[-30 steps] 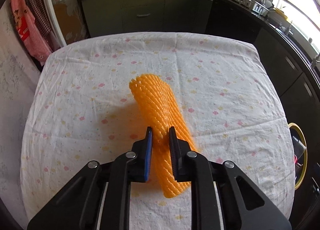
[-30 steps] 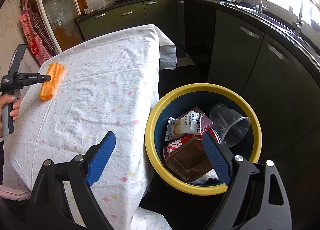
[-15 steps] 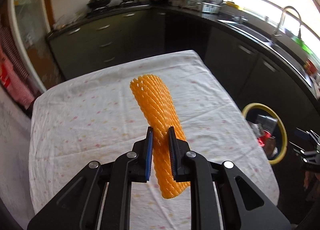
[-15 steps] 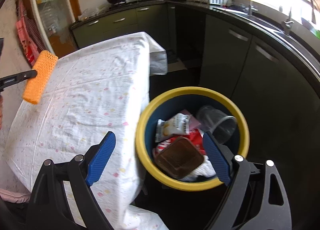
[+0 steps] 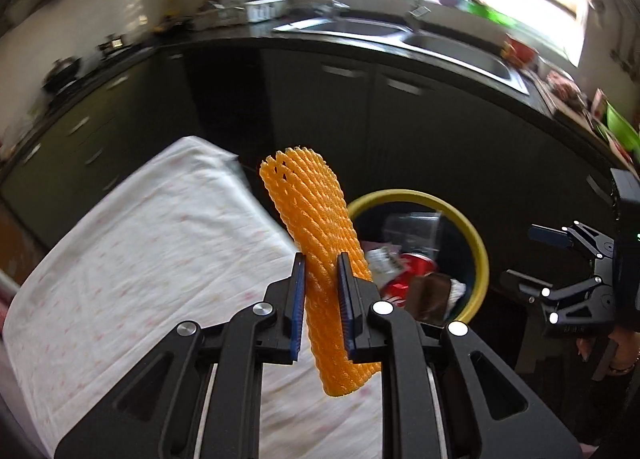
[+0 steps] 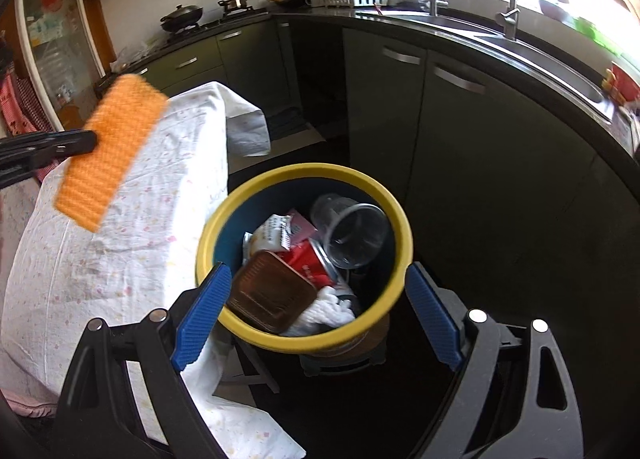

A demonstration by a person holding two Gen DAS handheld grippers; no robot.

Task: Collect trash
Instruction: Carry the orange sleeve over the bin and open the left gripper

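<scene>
My left gripper (image 5: 322,299) is shut on an orange foam net sleeve (image 5: 316,235), held in the air above the table's right edge. The same sleeve (image 6: 112,147) shows blurred at the left of the right wrist view, pinched by the left gripper's black fingers (image 6: 68,143). A yellow-rimmed blue bin (image 6: 304,179) stands on the floor beside the table and holds a red can (image 6: 308,263), a clear plastic cup (image 6: 352,231), a brown tray and wrappers. My right gripper (image 6: 316,315) hangs open over the bin's near rim with nothing between its pads. In the left wrist view the right gripper (image 5: 560,255) appears beside the bin (image 5: 480,255).
The table with a white flowered cloth (image 5: 140,259) fills the left. Dark kitchen cabinets (image 6: 420,107) and a counter with a sink (image 5: 440,47) curve around behind the bin. A low stool (image 6: 344,363) sits under the bin. A hand (image 5: 616,355) holds the right gripper.
The left gripper has lifted the orange sleeve off the table and carried it right, towards the bin. The right gripper has drifted closer over the bin and stays open.
</scene>
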